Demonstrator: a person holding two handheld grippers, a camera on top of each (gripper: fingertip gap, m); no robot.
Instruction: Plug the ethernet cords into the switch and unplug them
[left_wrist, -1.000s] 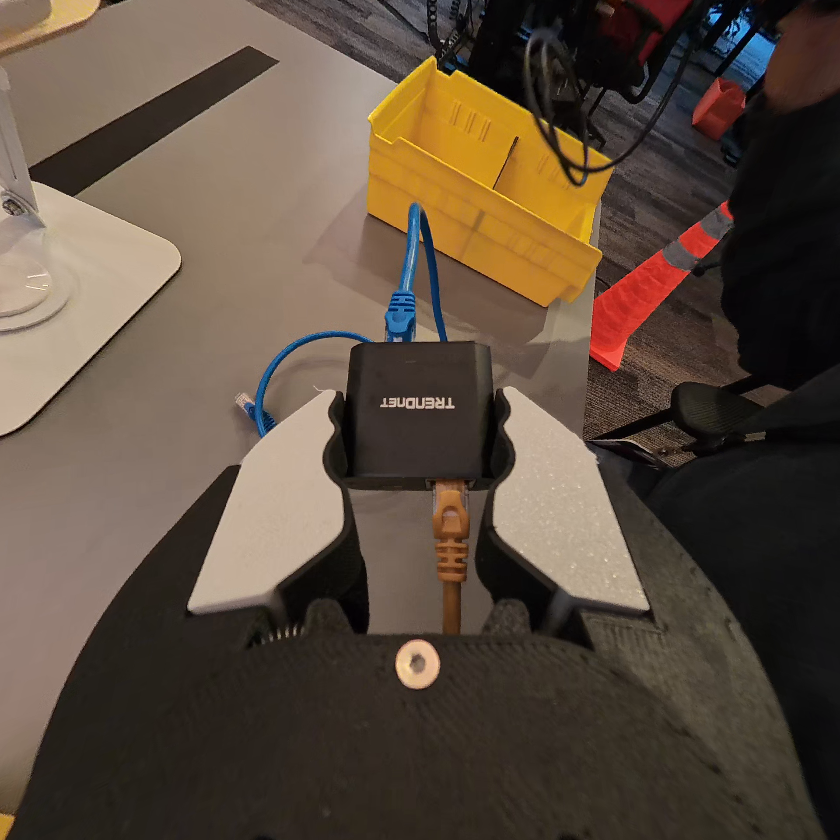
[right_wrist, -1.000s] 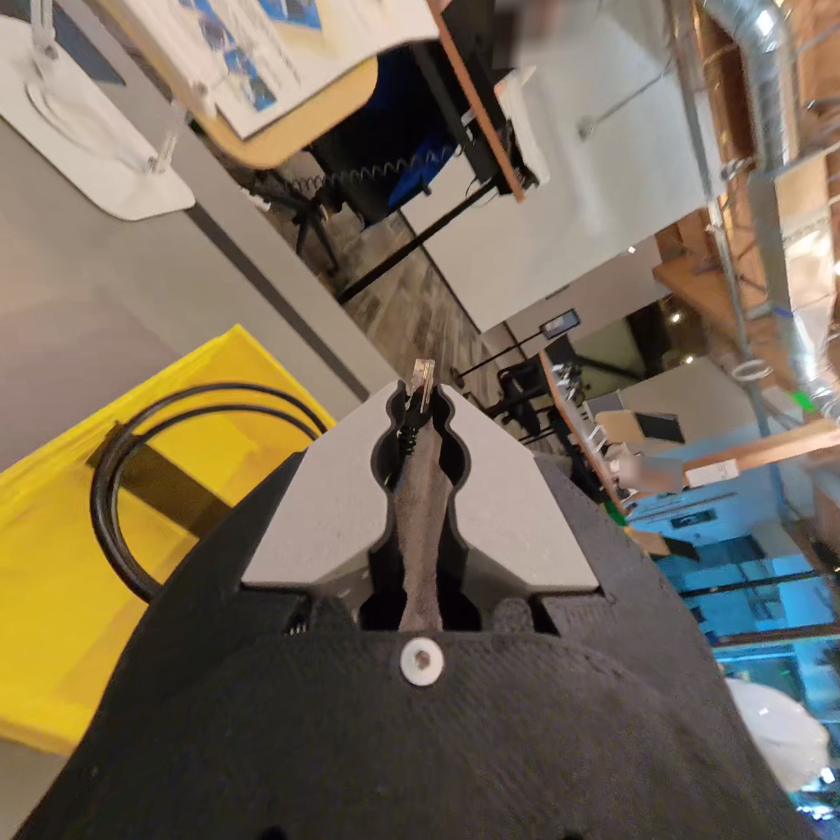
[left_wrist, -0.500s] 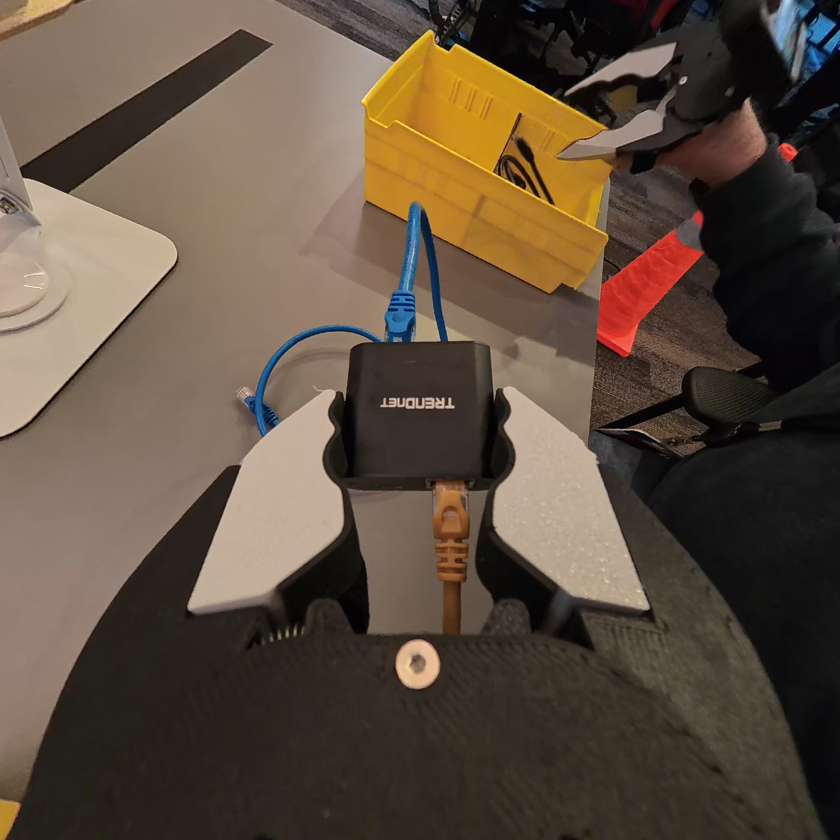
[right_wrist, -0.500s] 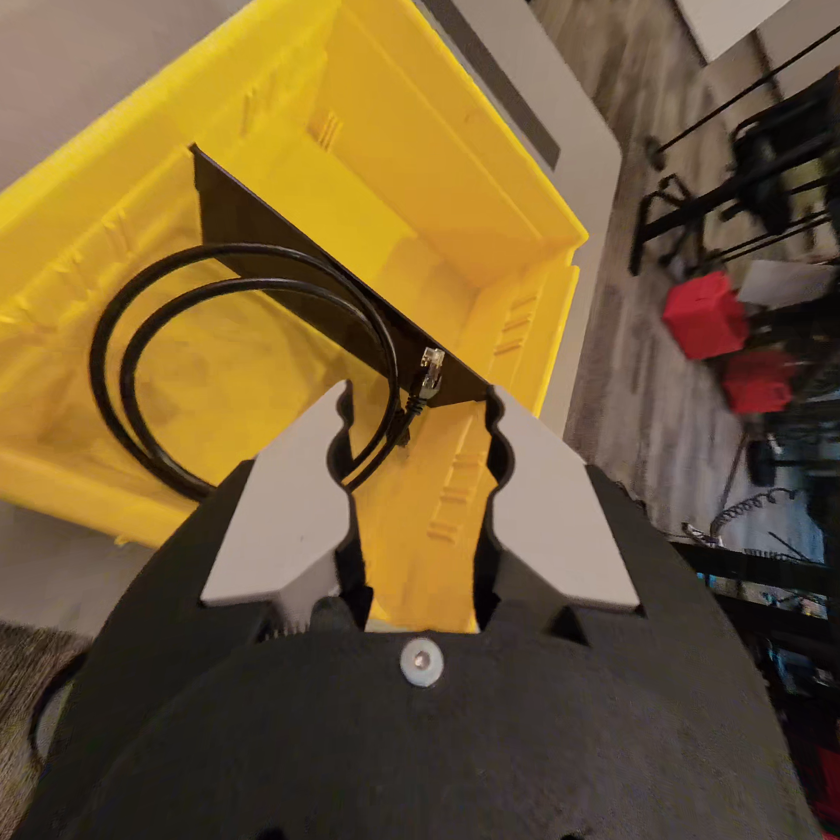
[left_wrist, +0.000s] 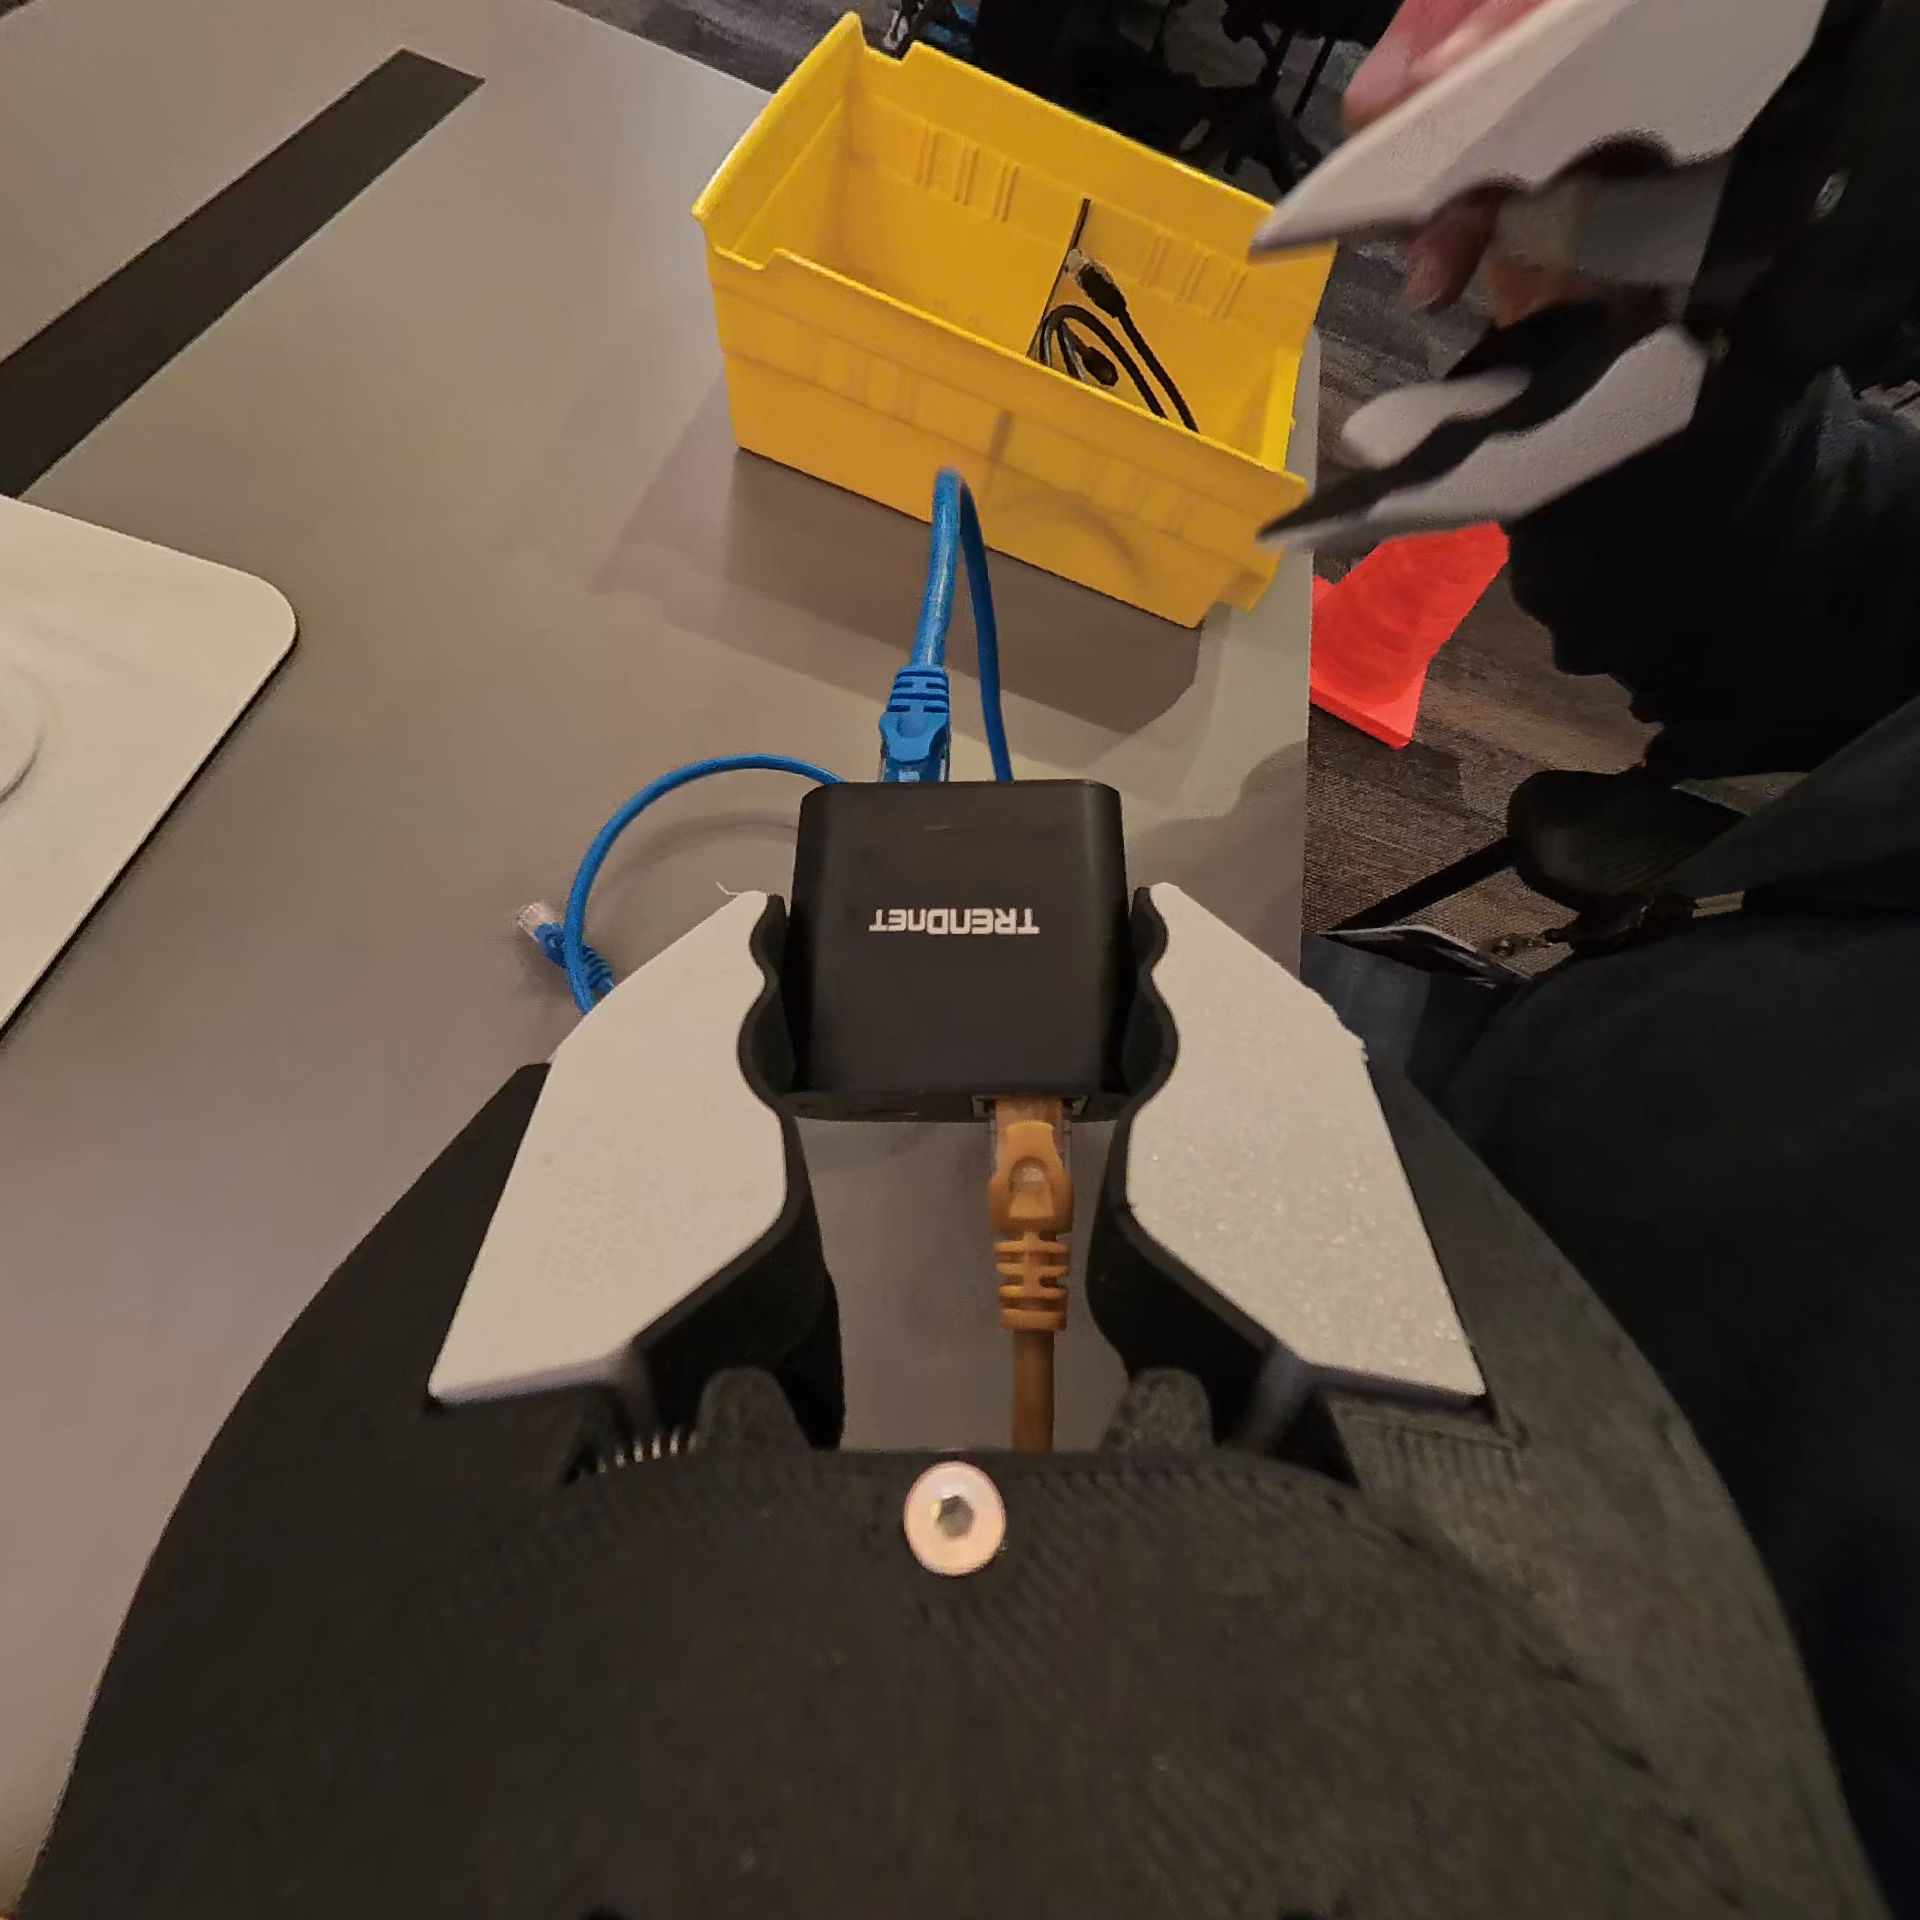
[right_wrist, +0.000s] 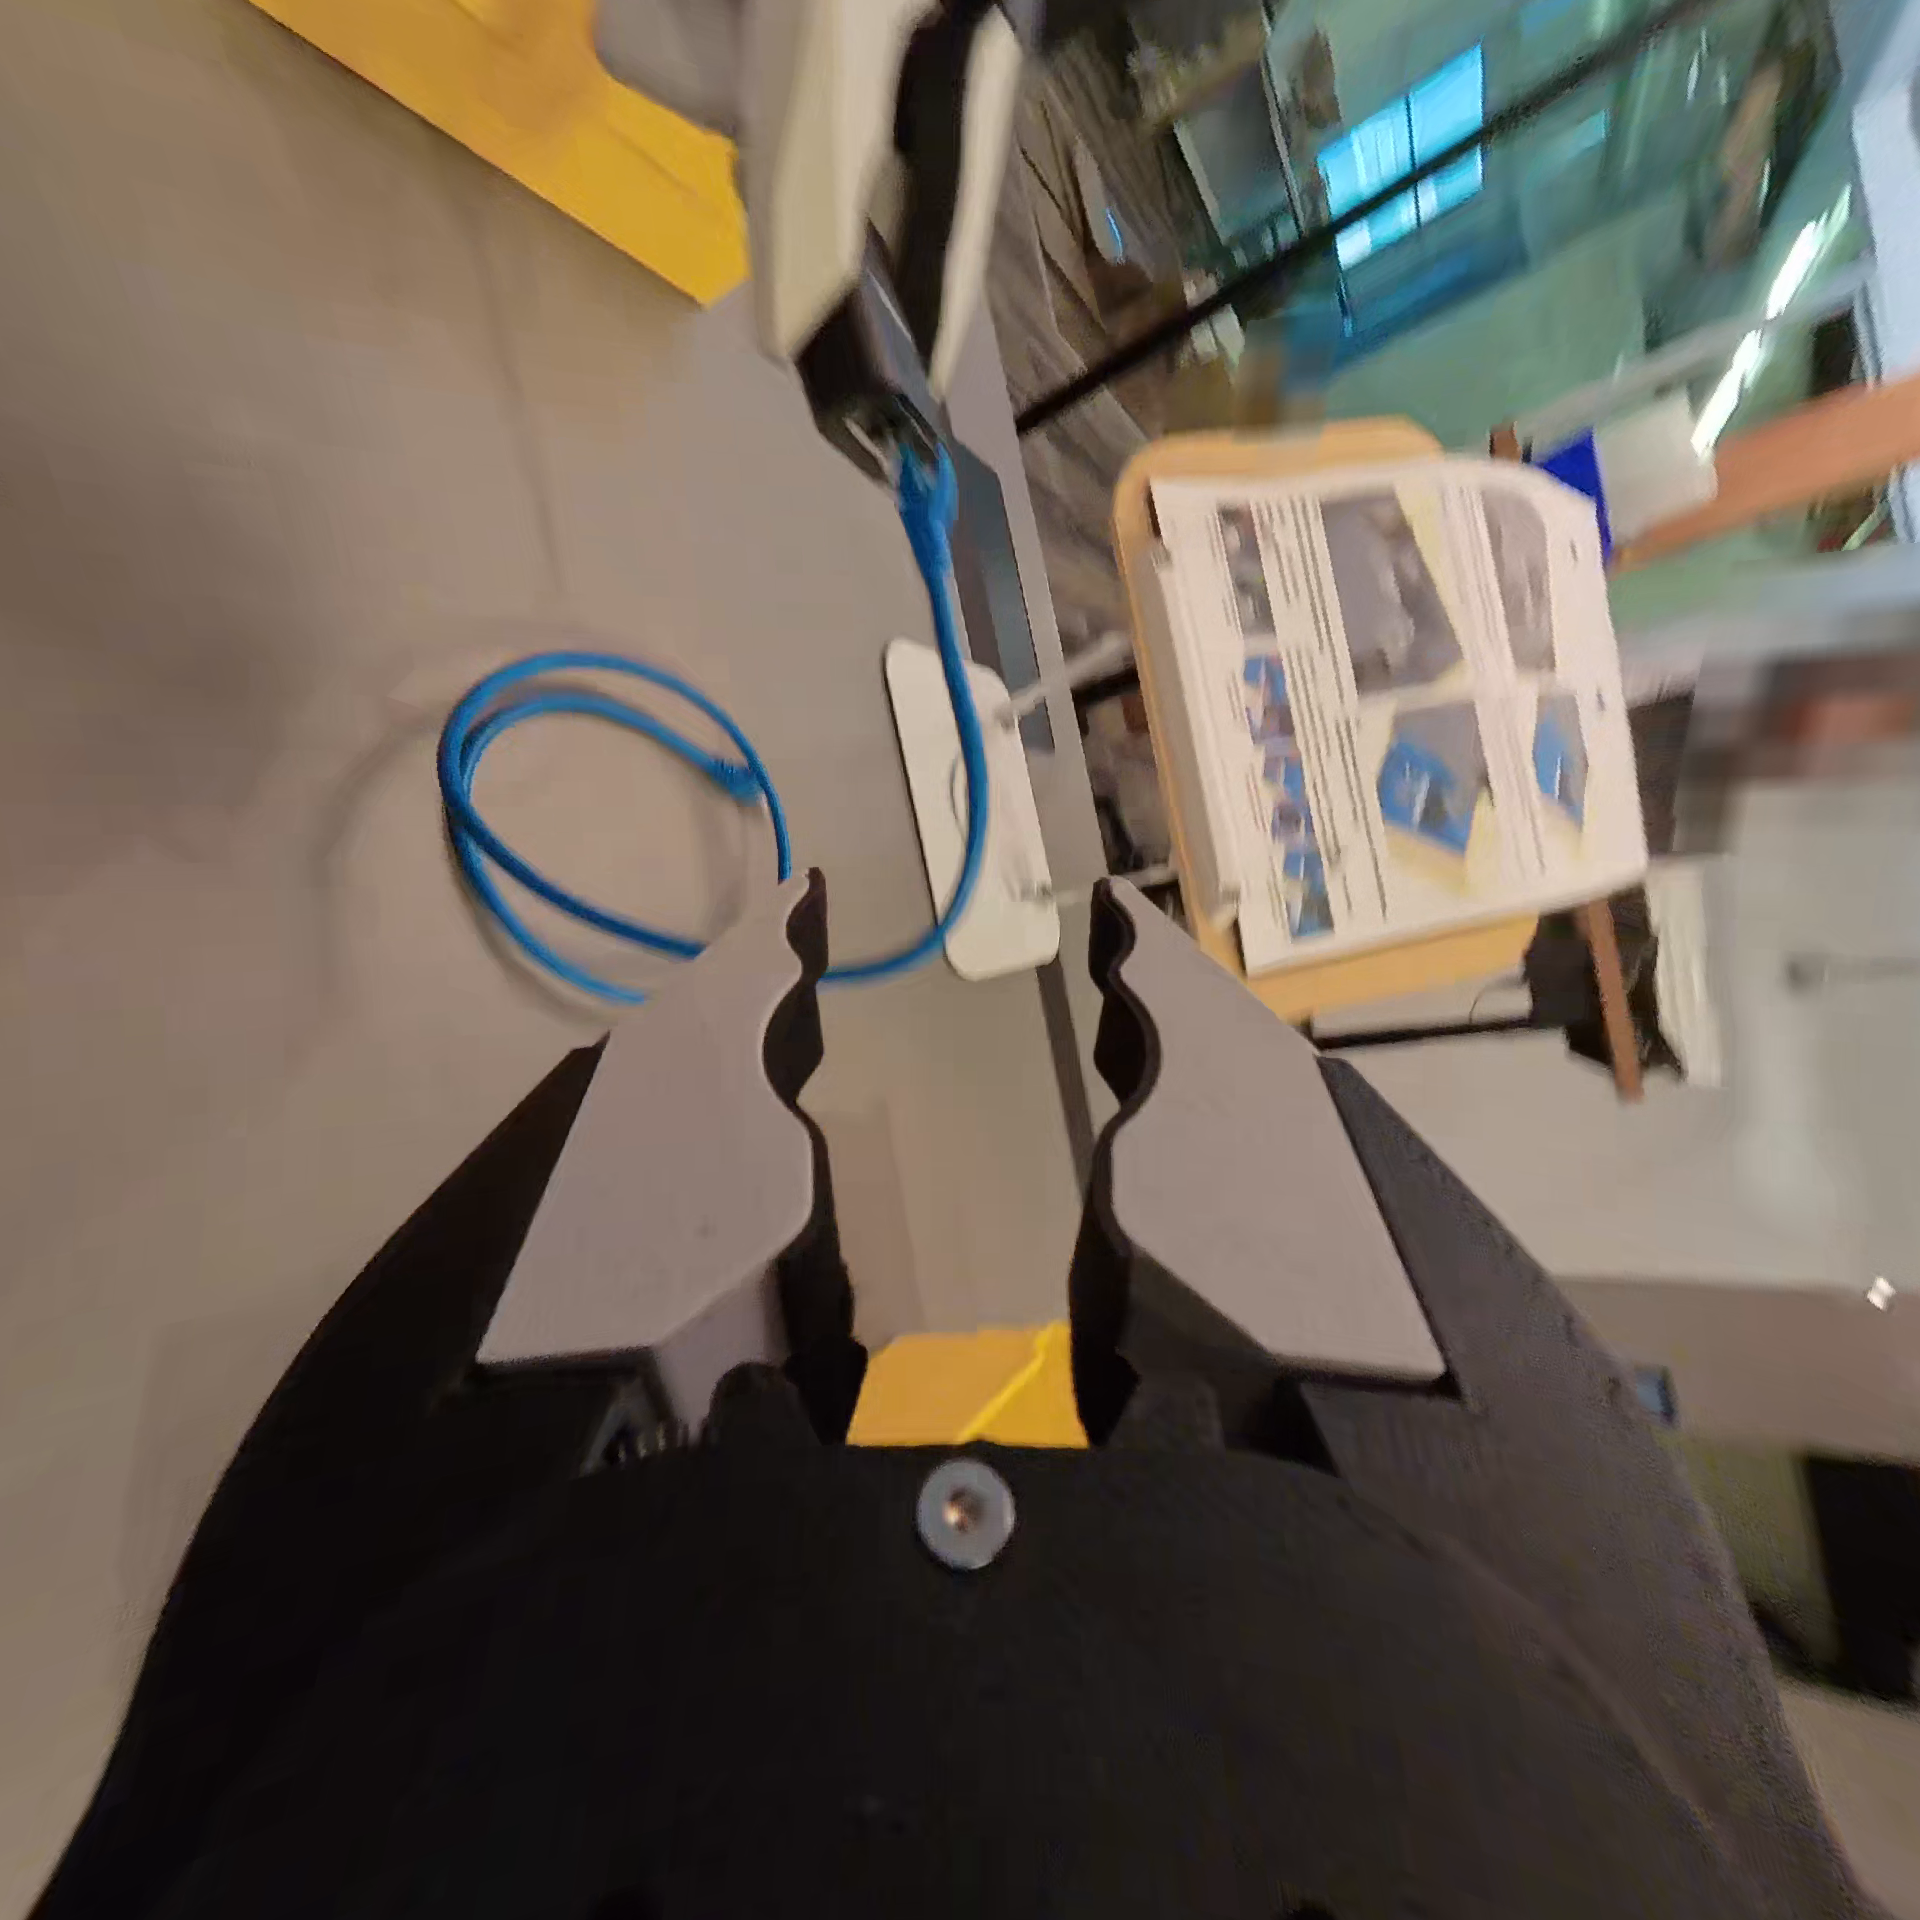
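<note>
Left wrist view first: my left gripper (left_wrist: 956, 997) is clamped on the black switch (left_wrist: 956, 935), one grey finger pressed against each side of the box, which sits on the grey table (left_wrist: 436, 582). From where I sit, the orange cord (left_wrist: 1031, 1247) is seated in a port on the near face of the switch and runs back between the fingers toward the camera. On the far face, the blue cord (left_wrist: 940, 623) is plugged in; it arches up toward the yellow bin (left_wrist: 997, 436) and loops back down on the left, with its free clear plug lying on the table just beside my left finger. The bin stands near the table's far edge, and a coiled black cord (left_wrist: 1101, 343) lies in its right compartment, against the dark divider. My right gripper (left_wrist: 1340, 384) shows blurred at the upper right, above the bin's right end, its fingers spread apart with nothing between them. An orange cone (left_wrist: 1392, 634) stands on the floor beyond the table edge.

Right wrist view: the picture is blurred and tilted. My right gripper (right_wrist: 956, 914) is wide and empty. Past its tips the blue cord (right_wrist: 613, 810) lies coiled on the table, one end rising to the switch (right_wrist: 883, 405), held by the other gripper. A corner of the yellow bin (right_wrist: 956, 1382) shows between the finger bases. A printed sheet on a clear stand (right_wrist: 1382, 707) sits farther off.
</note>
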